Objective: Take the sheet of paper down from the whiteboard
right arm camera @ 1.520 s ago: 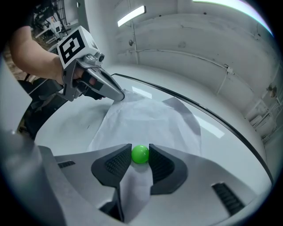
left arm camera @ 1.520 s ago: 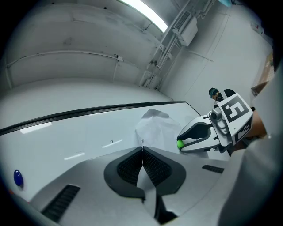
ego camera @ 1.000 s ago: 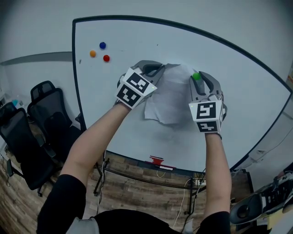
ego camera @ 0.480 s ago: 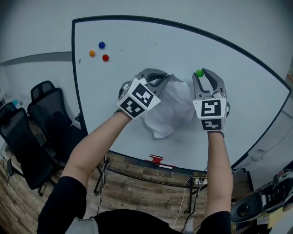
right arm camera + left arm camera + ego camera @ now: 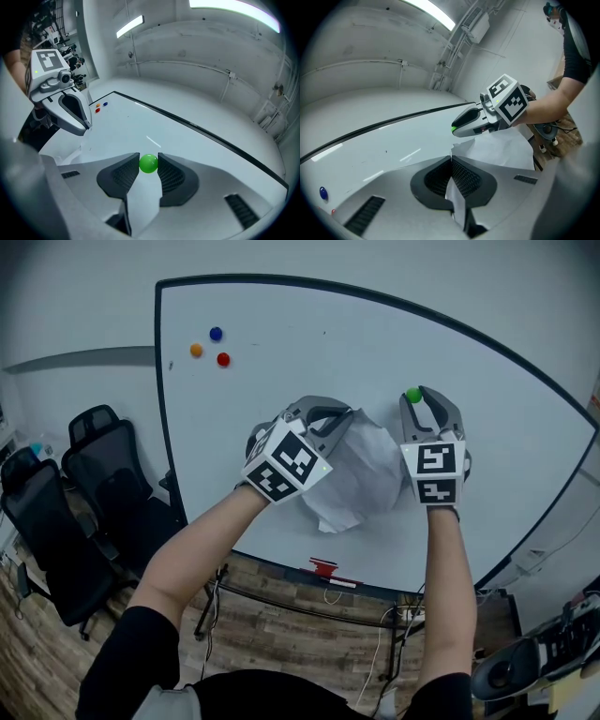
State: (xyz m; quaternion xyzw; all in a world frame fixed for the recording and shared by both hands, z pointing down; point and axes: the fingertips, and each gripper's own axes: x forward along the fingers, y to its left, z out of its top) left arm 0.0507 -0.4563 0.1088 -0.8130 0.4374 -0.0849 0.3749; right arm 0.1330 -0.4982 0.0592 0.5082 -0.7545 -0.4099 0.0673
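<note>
Head view: left tongs (image 5: 343, 418) pinch paper sheet (image 5: 367, 470); right tongs (image 5: 419, 399) clamp green magnet (image 5: 149, 163) by whiteboard (image 5: 281, 334).

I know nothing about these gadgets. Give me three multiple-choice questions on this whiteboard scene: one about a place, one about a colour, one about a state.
1. Where on the whiteboard are the small magnets?
A. top left
B. bottom right
C. centre

2. What colour is the ball between the right gripper's fingers?
A. red
B. green
C. blue

3. The left gripper is:
A. open and empty
B. shut on a pen
C. shut on the sheet of paper

Answers:
1 A, the head view shows them near the board's upper left corner.
2 B, it shows bright green in both views.
3 C, the paper is pinched between its closed fingers.
</note>
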